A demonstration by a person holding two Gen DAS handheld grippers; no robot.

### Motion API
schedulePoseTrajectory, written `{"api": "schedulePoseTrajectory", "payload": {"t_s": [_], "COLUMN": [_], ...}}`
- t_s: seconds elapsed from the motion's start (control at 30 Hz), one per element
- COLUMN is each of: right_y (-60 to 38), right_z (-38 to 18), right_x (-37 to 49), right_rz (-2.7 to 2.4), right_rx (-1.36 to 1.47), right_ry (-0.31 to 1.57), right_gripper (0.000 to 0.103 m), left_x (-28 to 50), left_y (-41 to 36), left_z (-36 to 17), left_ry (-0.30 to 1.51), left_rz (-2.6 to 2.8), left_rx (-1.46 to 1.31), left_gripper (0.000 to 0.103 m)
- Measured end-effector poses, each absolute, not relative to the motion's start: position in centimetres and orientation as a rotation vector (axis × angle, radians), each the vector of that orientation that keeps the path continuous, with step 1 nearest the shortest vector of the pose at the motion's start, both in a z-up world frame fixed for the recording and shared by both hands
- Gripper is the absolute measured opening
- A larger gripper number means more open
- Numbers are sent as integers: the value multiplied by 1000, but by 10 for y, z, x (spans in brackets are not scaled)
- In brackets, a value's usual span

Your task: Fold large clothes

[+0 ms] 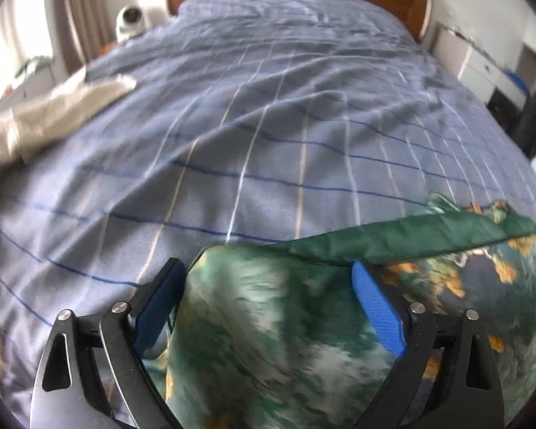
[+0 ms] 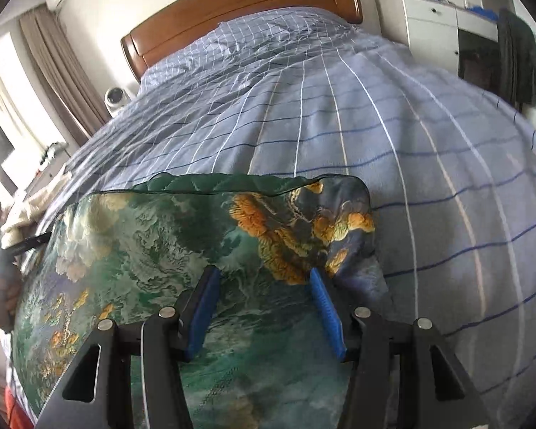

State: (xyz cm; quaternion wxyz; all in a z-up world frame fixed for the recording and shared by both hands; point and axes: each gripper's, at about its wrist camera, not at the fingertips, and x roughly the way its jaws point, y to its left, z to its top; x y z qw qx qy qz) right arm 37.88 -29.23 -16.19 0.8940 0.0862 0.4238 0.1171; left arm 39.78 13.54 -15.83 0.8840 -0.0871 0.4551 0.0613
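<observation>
A large green garment (image 2: 153,250) printed with orange and white flowers lies folded on the near part of the bed, its plain green inner side showing along the far edge (image 1: 411,239). My left gripper (image 1: 268,266) hangs over the garment's left corner (image 1: 261,339), blue pads (image 1: 375,307) spread wide and not pressing the cloth. My right gripper (image 2: 263,272) hovers above the garment's right part, open, pads (image 2: 325,307) apart with only cloth beneath them.
The bed's blue checked cover (image 2: 428,150) stretches to a wooden headboard (image 2: 232,3). A beige cloth (image 1: 53,114) lies at the bed's left edge. A white round device (image 1: 130,18) stands beside the bed. White cabinet (image 2: 428,28) and dark hanging item (image 2: 521,60) stand right.
</observation>
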Motion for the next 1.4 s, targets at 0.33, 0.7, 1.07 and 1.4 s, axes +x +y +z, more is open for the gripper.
{"api": "schedulePoseTrajectory", "payload": {"t_s": [0.33, 0.7, 1.07, 1.4], "right_y": [-304, -304, -307, -307], "right_z": [-176, -176, -179, -179], "right_x": [376, 377, 379, 379], "right_rz": [281, 284, 310, 298], "right_rx": [282, 288, 336, 319], "right_ry": [826, 823, 814, 816], "right_gripper": [53, 53, 53, 53], "left_x": [393, 391, 391, 388], "left_y": [157, 166, 168, 172], "left_z": [-185, -191, -192, -172], "left_ry": [940, 911, 903, 1000], "left_rz": [100, 72, 59, 101], "left_rx": [-374, -427, -448, -464], "left_gripper": [103, 103, 103, 101]}}
